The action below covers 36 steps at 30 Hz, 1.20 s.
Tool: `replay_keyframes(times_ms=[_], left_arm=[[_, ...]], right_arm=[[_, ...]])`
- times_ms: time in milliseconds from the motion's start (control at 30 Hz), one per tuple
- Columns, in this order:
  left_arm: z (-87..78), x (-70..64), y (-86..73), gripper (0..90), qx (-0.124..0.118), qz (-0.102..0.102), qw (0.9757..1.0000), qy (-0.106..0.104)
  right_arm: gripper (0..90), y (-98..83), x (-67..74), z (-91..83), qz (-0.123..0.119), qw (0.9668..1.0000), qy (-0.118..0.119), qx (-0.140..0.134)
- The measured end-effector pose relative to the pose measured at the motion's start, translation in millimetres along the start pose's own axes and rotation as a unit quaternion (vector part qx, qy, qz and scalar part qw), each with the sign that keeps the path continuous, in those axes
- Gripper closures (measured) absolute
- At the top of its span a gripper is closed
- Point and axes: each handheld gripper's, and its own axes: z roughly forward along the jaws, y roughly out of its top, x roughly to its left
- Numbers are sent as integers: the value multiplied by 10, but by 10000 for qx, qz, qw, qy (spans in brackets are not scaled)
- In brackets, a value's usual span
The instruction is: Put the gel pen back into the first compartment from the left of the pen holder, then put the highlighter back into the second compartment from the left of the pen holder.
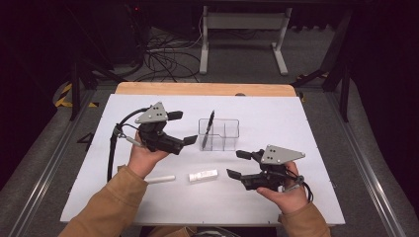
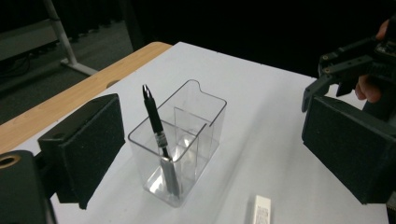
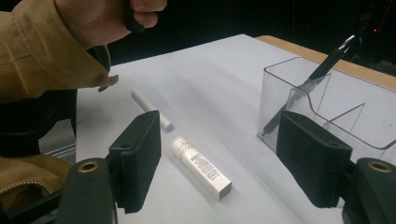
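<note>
A white-topped table (image 1: 276, 118) with a bare wooden far edge carries a clear plastic divided organiser box (image 1: 219, 134), and nearer the person than that box lie a white rectangular tube (image 1: 203, 175) and, beside it, a thin white stick (image 1: 160, 179).

The left claw (image 1: 182, 128) hung open just left of the clear organizer (image 1: 225, 133), where a black pen (image 1: 208, 129) leaned. Two white tubes (image 1: 203, 175) lay on the desk (image 1: 306, 128).

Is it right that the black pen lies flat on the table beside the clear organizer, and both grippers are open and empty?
Not quite. The black pen stands tilted inside the clear organizer, in an end compartment, as the left gripper view shows. The left gripper and right gripper are indeed open and empty.
</note>
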Motion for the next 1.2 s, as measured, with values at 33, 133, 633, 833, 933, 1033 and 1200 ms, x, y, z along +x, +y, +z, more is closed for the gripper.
replay_keyframes(times_ms=[33, 133, 633, 833, 933, 1033, 1200], left_arm=[[-25, 0, -6, 62, 17, 23, 10000, 24], [-87, 0, -24, 53, 39, 23, 10000, 28], [-322, -92, -207, 50, 568, 233, 9981, 107], [-349, -90, -322, 61, 986, 94, 9950, -97], [-369, -102, -380, 66, 1055, 107, 9944, -24], [-376, -92, -430, 71, 1217, 136, 9925, 14], [-394, -61, -484, 75, 1287, 96, 9916, 24]], right_arm=[[319, 1, 0, -2, 1, 10000, -1, -3], [319, 0, -5, -4, 9, 10000, -8, -7], [300, -9, -35, -49, 2, 9999, -163, -8], [299, -48, -53, -84, -14, 9996, -293, 8], [296, -64, -60, -100, -12, 9993, -363, 12], [294, -78, -64, -122, -20, 9991, -431, -2], [294, -112, -79, -167, 20, 9981, -613, -47]])
